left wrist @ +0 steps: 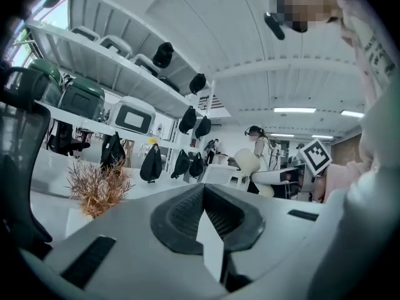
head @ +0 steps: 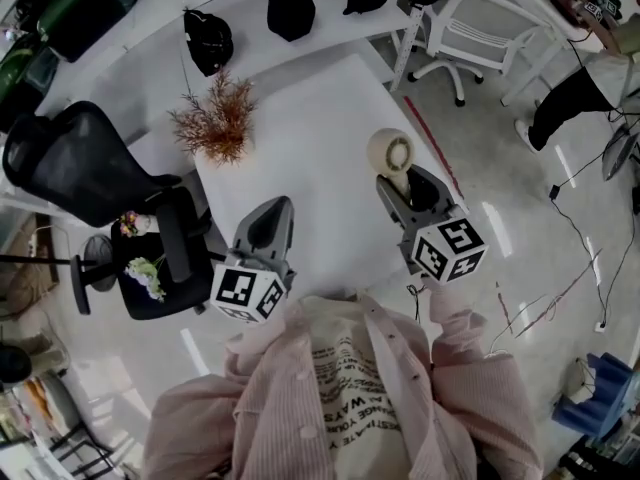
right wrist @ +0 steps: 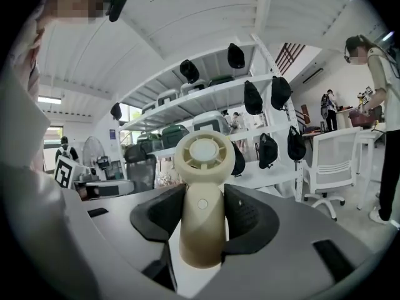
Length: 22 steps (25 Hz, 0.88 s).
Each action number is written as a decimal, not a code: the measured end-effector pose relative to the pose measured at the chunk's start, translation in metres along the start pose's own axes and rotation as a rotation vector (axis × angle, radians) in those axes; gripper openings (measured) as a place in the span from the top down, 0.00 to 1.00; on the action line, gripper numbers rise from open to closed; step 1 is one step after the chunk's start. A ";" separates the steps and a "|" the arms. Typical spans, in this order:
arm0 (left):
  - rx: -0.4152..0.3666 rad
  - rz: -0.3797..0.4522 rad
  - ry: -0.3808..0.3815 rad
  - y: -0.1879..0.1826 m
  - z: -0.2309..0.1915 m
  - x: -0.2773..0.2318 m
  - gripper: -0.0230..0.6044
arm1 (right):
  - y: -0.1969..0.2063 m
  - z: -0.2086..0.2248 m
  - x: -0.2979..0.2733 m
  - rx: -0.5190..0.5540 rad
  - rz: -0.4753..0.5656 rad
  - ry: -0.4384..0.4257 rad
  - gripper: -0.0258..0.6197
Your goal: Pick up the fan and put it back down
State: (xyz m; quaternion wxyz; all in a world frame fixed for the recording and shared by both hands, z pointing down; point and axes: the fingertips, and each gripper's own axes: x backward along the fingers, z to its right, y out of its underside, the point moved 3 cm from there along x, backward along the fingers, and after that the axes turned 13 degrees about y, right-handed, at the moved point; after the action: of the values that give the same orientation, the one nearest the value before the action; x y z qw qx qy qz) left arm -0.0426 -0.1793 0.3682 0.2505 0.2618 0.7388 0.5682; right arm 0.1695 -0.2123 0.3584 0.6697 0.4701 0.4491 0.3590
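**Head view: white table in a workroom, fan in the right gripper**

A white table (head: 310, 148) runs away from the person, bare except for a dried plant (head: 215, 123) near its far left corner. Pale glossy floor (head: 520, 198) lies around it, crossed by a red line (head: 432, 146) just off the table's right edge and by loose cables (head: 580, 243) farther right. Behind the table a long white shelf (head: 330, 20) carries a row of black bags (head: 208, 40). A black chair (head: 90, 163) stands at the table's left side with flowers (head: 145, 273) on its seat. A white chair (head: 480, 28) stands at the far right, and a bystander's dark legs (head: 565, 108) show near it.

The right gripper (head: 408, 186) pinches the fan (head: 392, 156). In the right gripper view both pads press the cream handle from either side, and the round head stands upright above them. The fan is over the table's right half, well apart from the plant. Whether its foot clears the surface cannot be told.

The left gripper (head: 274, 211) hangs over the table's near left part, its jaws pressed together at the tips with nothing between them. Nothing stands between either gripper and the tabletop.
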 end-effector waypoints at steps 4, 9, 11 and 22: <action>-0.037 0.024 -0.010 -0.013 0.001 0.006 0.96 | -0.020 -0.002 0.013 -0.013 0.080 0.006 0.67; -0.056 0.044 -0.039 -0.022 -0.002 0.011 0.96 | -0.041 -0.002 0.030 -0.047 0.176 0.015 0.67; -0.065 0.054 -0.057 -0.026 -0.004 0.013 0.96 | -0.046 -0.001 0.034 -0.057 0.207 0.018 0.67; -0.072 0.045 -0.084 -0.023 -0.010 0.009 0.96 | -0.040 0.007 0.033 -0.069 0.211 0.026 0.67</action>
State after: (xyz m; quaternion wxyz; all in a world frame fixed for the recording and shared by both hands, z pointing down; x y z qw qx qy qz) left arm -0.0586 -0.1851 0.3476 0.2780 0.2927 0.7006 0.5884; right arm 0.1895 -0.1963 0.3125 0.6379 0.4869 0.3931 0.4489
